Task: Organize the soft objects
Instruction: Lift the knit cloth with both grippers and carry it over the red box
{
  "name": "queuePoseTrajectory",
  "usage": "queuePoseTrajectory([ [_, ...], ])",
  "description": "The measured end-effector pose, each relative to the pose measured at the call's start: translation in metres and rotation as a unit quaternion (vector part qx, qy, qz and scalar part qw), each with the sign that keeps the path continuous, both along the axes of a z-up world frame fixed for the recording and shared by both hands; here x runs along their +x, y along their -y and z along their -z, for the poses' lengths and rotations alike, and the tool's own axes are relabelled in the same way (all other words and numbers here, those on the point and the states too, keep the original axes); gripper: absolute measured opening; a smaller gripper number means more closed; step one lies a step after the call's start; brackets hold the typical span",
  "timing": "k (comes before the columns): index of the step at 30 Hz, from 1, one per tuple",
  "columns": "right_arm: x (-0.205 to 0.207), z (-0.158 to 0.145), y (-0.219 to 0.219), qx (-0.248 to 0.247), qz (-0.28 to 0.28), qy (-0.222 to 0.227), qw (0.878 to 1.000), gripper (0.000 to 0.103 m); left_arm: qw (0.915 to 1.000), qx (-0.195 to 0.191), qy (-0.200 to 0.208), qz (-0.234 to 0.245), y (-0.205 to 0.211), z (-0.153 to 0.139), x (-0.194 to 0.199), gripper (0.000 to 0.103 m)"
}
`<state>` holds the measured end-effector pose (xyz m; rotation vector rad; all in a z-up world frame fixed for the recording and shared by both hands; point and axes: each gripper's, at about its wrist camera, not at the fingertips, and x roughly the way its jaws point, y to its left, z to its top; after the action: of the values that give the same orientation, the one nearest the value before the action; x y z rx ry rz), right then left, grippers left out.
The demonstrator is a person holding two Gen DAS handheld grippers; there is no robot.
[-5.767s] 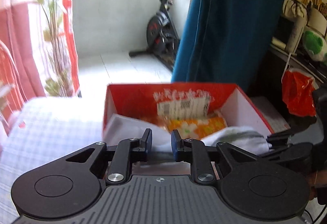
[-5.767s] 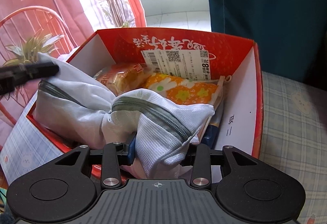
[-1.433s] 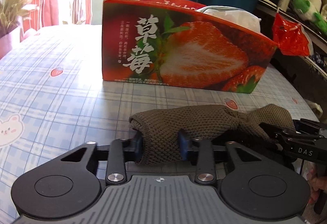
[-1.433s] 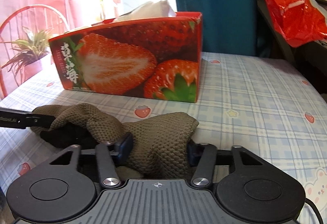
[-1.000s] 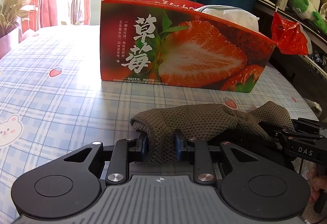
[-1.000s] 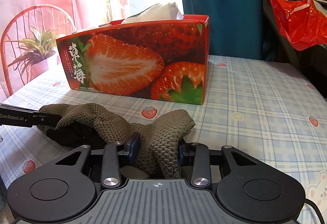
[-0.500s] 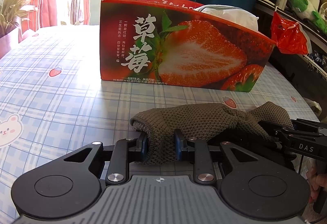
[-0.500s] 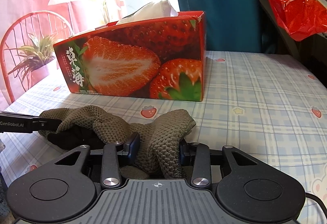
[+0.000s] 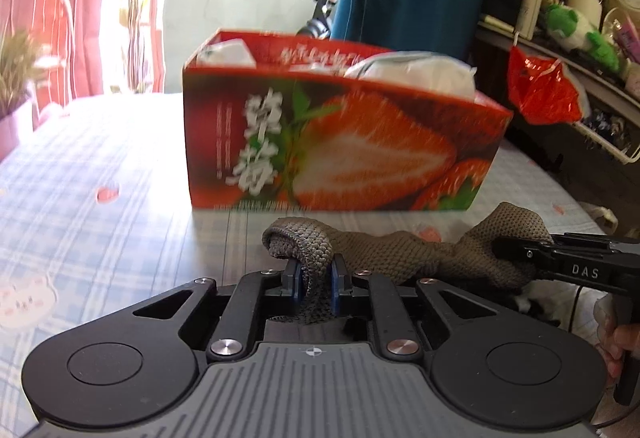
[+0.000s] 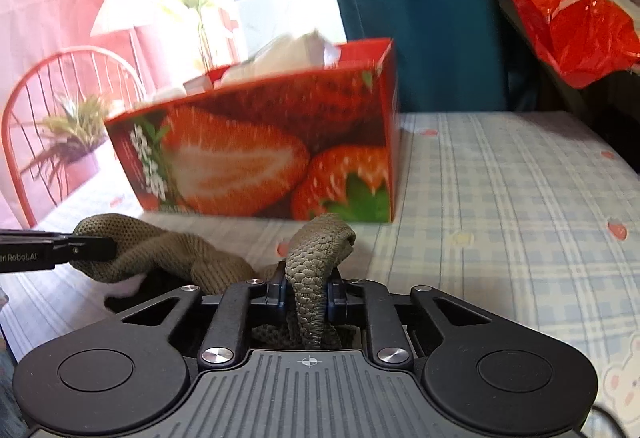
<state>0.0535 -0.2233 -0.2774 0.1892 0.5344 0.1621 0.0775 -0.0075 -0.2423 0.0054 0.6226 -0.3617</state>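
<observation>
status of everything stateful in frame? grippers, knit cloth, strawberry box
left gripper: shut on one end of the knit cloth.
right gripper: shut on the other end.
knit cloth: bunched, stretched between both grippers, above the table.
strawberry box: open top, upright on the table, white fabric bags poking above the rim.
red plastic bag: hanging off a shelf, crumpled.
</observation>
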Motion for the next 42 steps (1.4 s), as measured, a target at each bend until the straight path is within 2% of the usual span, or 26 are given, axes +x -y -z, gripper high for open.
queuePoseTrajectory([
  [9, 0.003, -0.037, 0.011, 0.015, -0.002, 0.04, 0.999, 0.015, 0.9987, -0.004, 0.05, 0.004, -0.001, -0.042, 0.002, 0.015],
  [17, 0.014, -0.091, 0.016, 0.016, -0.018, 0.089, 0.996, 0.015, 0.9956, -0.01, 0.092, 0.017, -0.005, -0.095, 0.012, 0.015],
  [25, 0.051, -0.14, 0.024, -0.002, -0.025, 0.112, 0.993, 0.015, 0.9942, -0.013, 0.106, 0.018, -0.001, -0.133, 0.051, 0.015],
  [34, 0.129, -0.161, 0.024, -0.042, -0.009, 0.108, 0.993, 0.015, 0.9964, 0.003, 0.083, -0.012, 0.005, -0.142, 0.124, 0.015],
  [42, 0.186, -0.143, 0.011, -0.072, 0.002, 0.073, 0.995, 0.015, 0.998, 0.024, 0.052, -0.027, 0.014, -0.131, 0.186, 0.015],
])
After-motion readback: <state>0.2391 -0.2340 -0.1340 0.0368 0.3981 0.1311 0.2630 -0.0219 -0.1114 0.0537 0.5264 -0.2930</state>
